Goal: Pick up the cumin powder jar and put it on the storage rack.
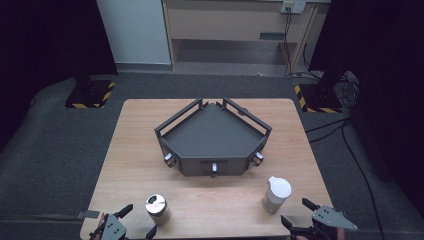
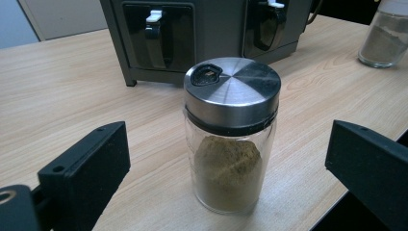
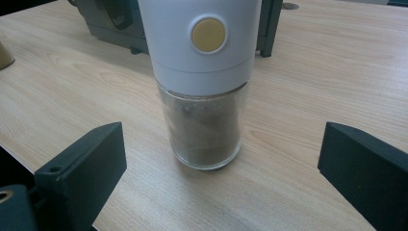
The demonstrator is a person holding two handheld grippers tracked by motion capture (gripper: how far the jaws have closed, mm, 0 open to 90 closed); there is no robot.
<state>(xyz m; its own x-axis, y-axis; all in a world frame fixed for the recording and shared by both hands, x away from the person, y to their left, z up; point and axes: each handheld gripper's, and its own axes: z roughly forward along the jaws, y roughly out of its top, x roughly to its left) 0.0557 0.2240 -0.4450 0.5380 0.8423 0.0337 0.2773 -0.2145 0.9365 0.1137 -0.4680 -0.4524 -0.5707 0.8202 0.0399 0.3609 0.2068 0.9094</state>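
A glass spice jar (image 1: 158, 209) with a steel lid stands near the table's front edge, left of centre; brown powder fills its lower half (image 2: 230, 139). My left gripper (image 1: 138, 220) is open just in front of it, jaws wide on either side, not touching (image 2: 226, 168). A glass grinder with a white top (image 1: 276, 194) and a yellow button stands at the front right (image 3: 204, 86). My right gripper (image 1: 296, 214) is open just short of it (image 3: 216, 168). A dark grey angular tray rack (image 1: 180, 119) with hooks along its front sits at the table's middle.
The wooden table (image 1: 135, 165) has bare surface around the rack. Its front edge is close under both grippers. Beyond it lie grey carpet, two stand bases with yellow-black stripes (image 1: 90, 93), and cables at the right (image 1: 330, 130).
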